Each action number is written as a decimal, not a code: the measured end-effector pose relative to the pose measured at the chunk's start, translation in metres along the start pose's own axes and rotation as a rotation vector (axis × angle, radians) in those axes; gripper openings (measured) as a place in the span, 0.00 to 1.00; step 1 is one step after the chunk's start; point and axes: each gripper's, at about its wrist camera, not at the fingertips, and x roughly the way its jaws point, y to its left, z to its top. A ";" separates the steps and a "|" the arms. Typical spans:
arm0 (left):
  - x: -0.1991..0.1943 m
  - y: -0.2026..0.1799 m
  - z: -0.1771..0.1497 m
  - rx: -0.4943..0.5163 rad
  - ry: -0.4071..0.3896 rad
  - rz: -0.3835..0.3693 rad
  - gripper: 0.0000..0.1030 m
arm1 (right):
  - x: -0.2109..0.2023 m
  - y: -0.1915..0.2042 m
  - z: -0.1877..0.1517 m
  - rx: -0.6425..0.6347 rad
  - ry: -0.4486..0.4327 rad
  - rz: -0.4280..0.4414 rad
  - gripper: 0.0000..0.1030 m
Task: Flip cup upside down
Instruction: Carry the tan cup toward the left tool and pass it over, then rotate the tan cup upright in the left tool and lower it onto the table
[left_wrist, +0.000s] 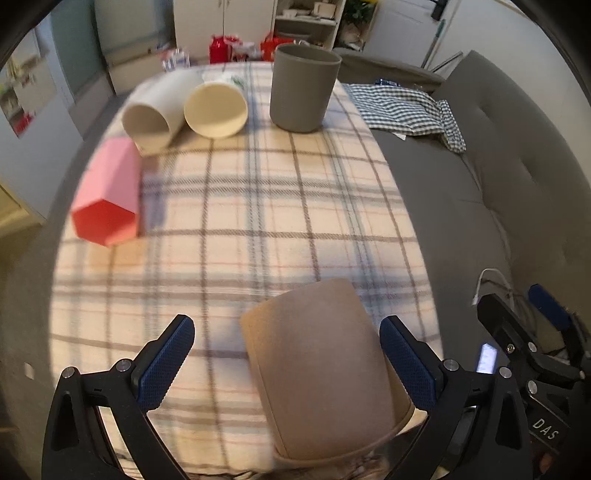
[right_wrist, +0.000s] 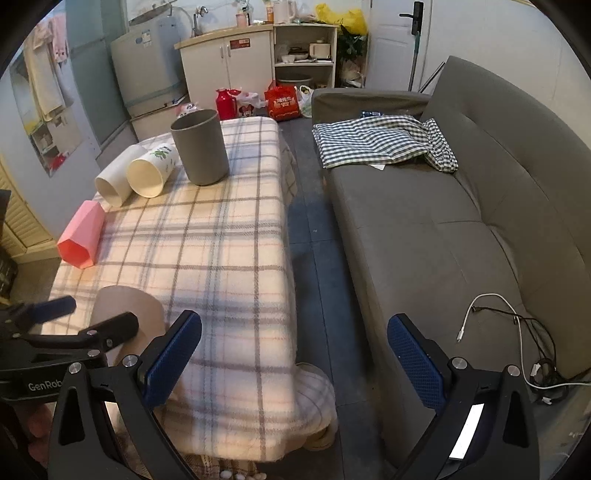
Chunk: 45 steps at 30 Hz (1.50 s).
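Tan cup (left_wrist: 325, 373): nearest item, mouth down, base up, tilted, at the near edge of the surface (left_wrist: 258, 221), which is covered by a plaid cloth. It sits between the blue-padded fingers (left_wrist: 168, 360) of the left gripper (left_wrist: 286, 363); fingers spread wide, released, the right pad just beside the cup wall, the left pad well apart from it. In the right wrist view the same cup (right_wrist: 144, 306) shows behind the left gripper's fingers.

Right gripper (right_wrist: 293, 363): fingers parted wide, grasping nothing, held over the near right corner of the surface and the dark floor (right_wrist: 314, 258) beside it.

White cable (right_wrist: 491, 306): on the near seat of the sofa.

Pink hexagonal cup (left_wrist: 107, 199): on its side at the left edge of the surface, open mouth facing near.

White cup (left_wrist: 155, 110) and cream cup (left_wrist: 216, 109): both on their sides at the far left, touching one another, mouths facing near.

Grey cup (left_wrist: 303, 88): upright, mouth up, far end of the surface, right of the cream cup.

Grey sofa (right_wrist: 461, 221): right of the surface, across the floor strip.

Checked cloth (right_wrist: 384, 142): crumpled on the far sofa seat.

Red bags (right_wrist: 282, 101) and white cabinets (right_wrist: 243, 62): far background.
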 end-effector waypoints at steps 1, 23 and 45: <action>0.003 0.001 0.003 -0.008 0.010 -0.013 0.99 | 0.002 -0.001 0.003 0.006 0.000 0.003 0.98; -0.001 0.020 0.013 -0.067 0.132 -0.171 0.84 | -0.014 -0.009 0.012 0.046 -0.054 -0.012 0.98; -0.021 0.022 0.051 0.202 -0.408 0.210 0.82 | 0.003 0.032 -0.006 -0.001 -0.046 0.083 0.98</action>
